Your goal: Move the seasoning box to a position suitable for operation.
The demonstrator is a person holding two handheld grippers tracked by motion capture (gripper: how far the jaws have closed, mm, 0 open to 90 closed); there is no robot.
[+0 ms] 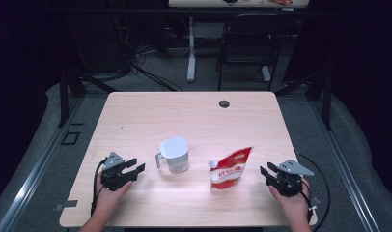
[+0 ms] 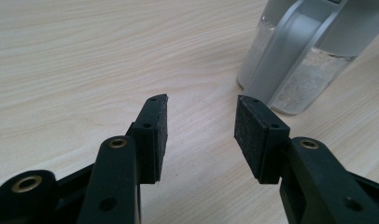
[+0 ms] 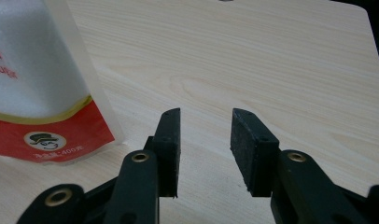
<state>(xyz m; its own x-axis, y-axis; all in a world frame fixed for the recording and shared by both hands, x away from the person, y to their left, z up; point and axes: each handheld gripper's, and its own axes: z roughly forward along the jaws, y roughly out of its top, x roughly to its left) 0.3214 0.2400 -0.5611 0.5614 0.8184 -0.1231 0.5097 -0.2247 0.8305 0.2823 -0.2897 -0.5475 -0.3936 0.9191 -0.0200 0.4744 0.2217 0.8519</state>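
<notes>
A clear jar with a grey lid and handle [image 1: 174, 154] stands mid-table and holds a white granular fill; in the left gripper view the jar [image 2: 299, 60] rises at the upper right. A red and white spouted pouch [image 1: 229, 167] stands to its right, and the pouch [image 3: 38, 79] fills the left side of the right gripper view. My left gripper [image 1: 134, 167] rests low at the front left, open, nothing between its pads [image 2: 201, 133]. My right gripper [image 1: 264, 172] sits at the front right beside the pouch, open and empty [image 3: 205, 144].
The light wooden table [image 1: 184, 116] has a round cable hole [image 1: 224, 104] near its far edge. A black chair [image 1: 247, 43] and a desk leg [image 1: 190, 48] stand beyond it. Cables trail from both grippers toward the front edge.
</notes>
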